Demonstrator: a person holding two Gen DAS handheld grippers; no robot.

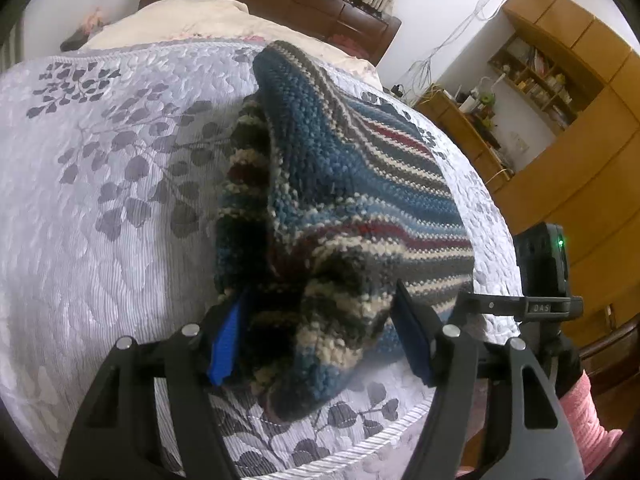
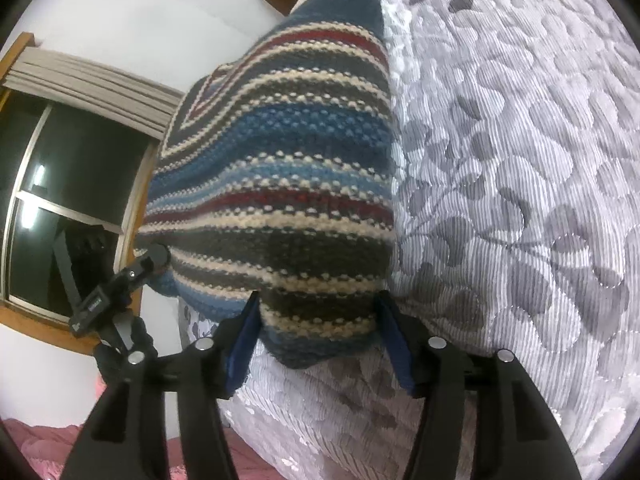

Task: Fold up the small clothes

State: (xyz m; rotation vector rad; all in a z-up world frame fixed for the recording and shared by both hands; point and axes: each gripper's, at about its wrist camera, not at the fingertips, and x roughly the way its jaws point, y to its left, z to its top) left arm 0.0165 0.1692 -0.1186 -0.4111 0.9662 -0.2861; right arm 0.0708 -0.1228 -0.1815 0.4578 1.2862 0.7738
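1. Striped knit garment point(image 1: 340, 184) lifted over the quilted bedspread point(image 1: 100, 208); left gripper point(image 1: 320, 340) and right gripper point(image 2: 316, 340) each pinch a bunched edge between part-closed jaws.
2. We should keep both edges level; carry evenly; lay flat.
3. Right view alone shows the window point(image 2: 60, 200); left view, the shelves point(image 1: 536, 76).

Bending hard at fisheye edges, blurring softly up close, glowing under even indoor light beside a dark window point(image 2: 60, 184).
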